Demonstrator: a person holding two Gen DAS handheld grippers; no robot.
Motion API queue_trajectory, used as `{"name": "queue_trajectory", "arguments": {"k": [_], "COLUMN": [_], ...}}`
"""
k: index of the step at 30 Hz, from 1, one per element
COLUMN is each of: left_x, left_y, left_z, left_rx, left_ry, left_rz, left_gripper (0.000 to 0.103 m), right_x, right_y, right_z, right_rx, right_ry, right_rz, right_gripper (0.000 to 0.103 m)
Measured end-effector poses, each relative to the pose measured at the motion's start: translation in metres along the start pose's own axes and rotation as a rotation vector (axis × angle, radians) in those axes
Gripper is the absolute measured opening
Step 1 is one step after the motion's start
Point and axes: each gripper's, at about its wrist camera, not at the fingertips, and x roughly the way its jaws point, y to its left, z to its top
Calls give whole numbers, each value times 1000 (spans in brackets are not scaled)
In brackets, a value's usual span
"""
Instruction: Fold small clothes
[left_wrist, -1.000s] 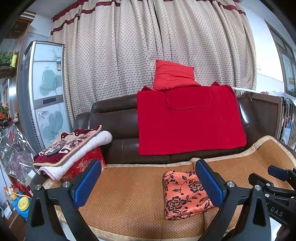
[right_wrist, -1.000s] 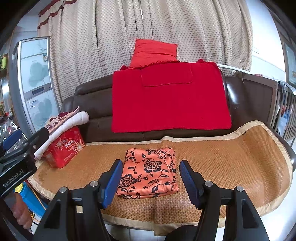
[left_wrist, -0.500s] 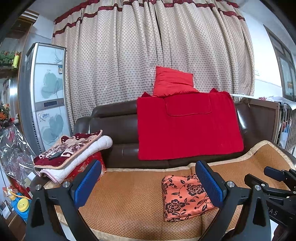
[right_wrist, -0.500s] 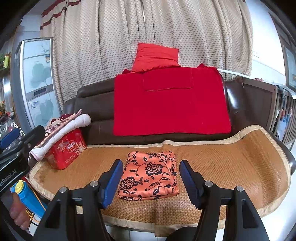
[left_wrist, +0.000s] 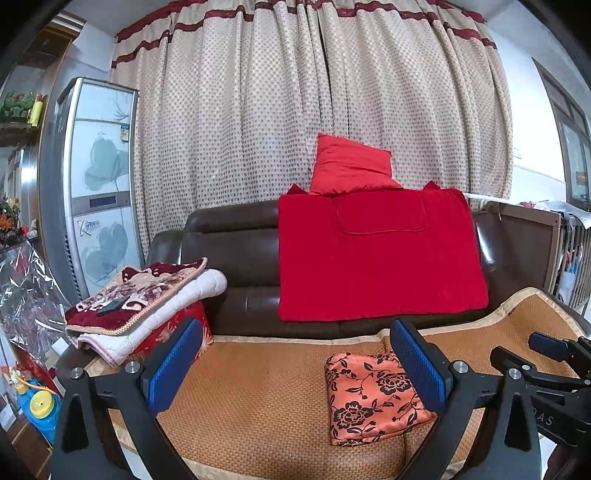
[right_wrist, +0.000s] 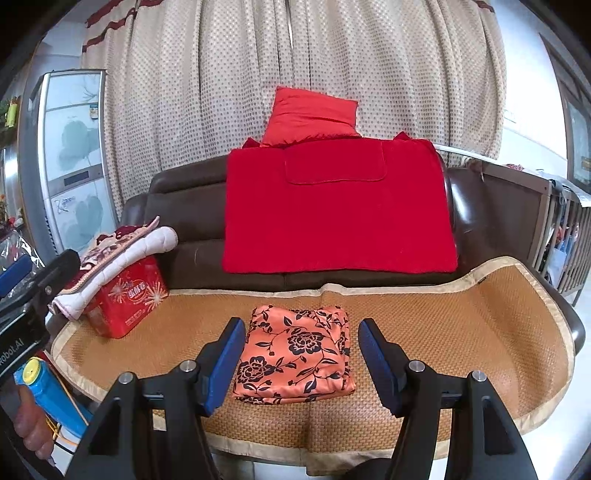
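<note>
Folded orange floral cloth lies at lower centre on the woven mat; my right gripper and left gripper are both spread, holding nothing.

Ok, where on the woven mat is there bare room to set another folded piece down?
Bare mat lies right of the folded floral cloth, out to the mat's border. A smaller patch sits between the cloth and the red box. The left end is crowded: folded blankets are stacked on that box.
</note>
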Motion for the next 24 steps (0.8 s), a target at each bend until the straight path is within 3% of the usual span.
{"name": "queue_trajectory", "arguments": {"k": [24], "left_x": [90], "left_y": [-5], "left_z": [0], "left_rx": [-8], "left_ry": [100], "left_rz": [-37], "left_gripper": [101], "right_x": [106], "right_y": [4], "right_z": [19], "right_rx": [-14], "right_ry": [117], "right_rz": [21], "right_gripper": [68]}}
